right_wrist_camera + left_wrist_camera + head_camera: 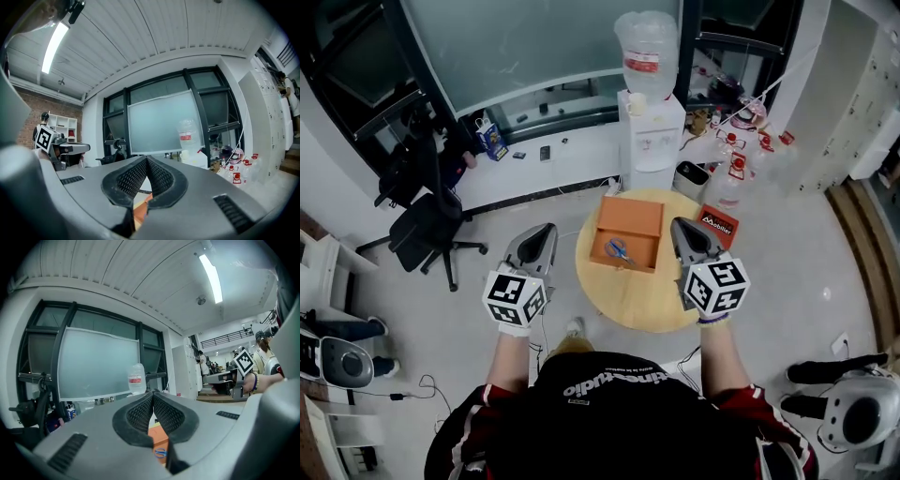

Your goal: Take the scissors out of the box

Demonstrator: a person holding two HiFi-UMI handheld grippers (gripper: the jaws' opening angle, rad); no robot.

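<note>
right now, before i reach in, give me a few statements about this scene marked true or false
1. The scissors lie inside the open orange box on the round table. True.
2. The right gripper holds the scissors. False: it is shut and empty, to the right of the box.
3. A water dispenser stands beyond the table. True.
4. The office chair stands to the right of the table. False: it is on the left, beyond the left gripper.
</note>
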